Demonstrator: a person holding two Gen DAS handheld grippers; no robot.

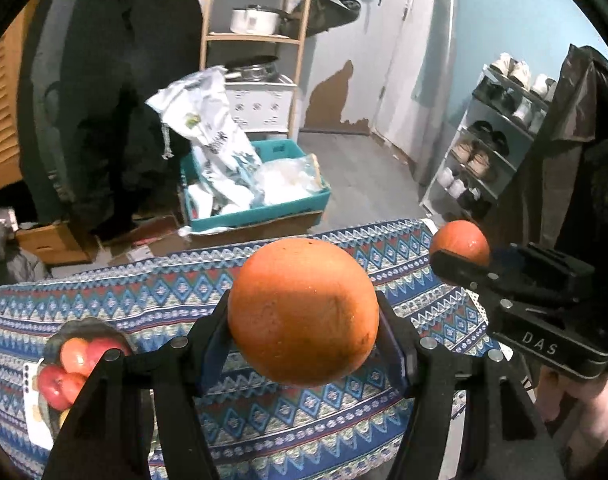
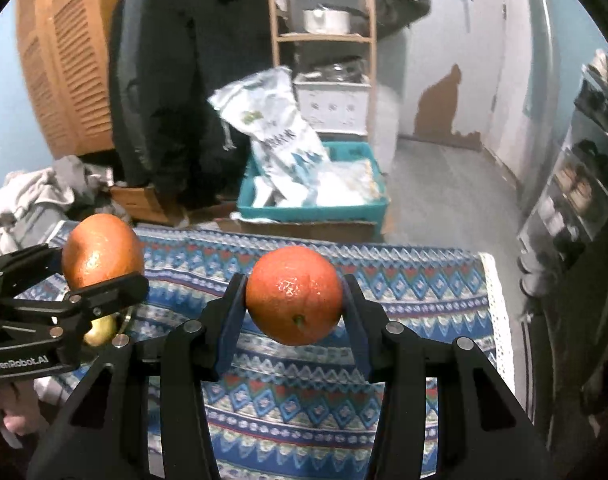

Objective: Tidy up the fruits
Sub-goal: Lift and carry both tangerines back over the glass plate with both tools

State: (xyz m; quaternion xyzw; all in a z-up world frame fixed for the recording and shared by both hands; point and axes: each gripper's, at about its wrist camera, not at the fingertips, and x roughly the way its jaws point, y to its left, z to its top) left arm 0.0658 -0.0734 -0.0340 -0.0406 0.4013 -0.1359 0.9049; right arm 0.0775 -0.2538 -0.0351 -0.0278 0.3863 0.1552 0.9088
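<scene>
Left gripper [image 1: 304, 320] fingers clamp large orange [image 1: 303, 312] between pads, above patterned surface [image 1: 263, 420]. Right gripper [image 2: 295, 300] fingers clamp small orange [image 2: 293, 294] likewise.

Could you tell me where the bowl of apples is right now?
In the left wrist view, the bowl of apples sits at lower left on the patterned cloth, left of the left tool.

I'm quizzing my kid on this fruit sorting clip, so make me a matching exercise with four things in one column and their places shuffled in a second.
Things
1. larger orange
2. smaller orange
3. red apples
4. teal crate

Places
A. on the floor beyond the table
B. in the right gripper
C. in a bowl at the table's left
D. in the left gripper

Pairs: 1-D, 2-B, 3-C, 4-A
</scene>
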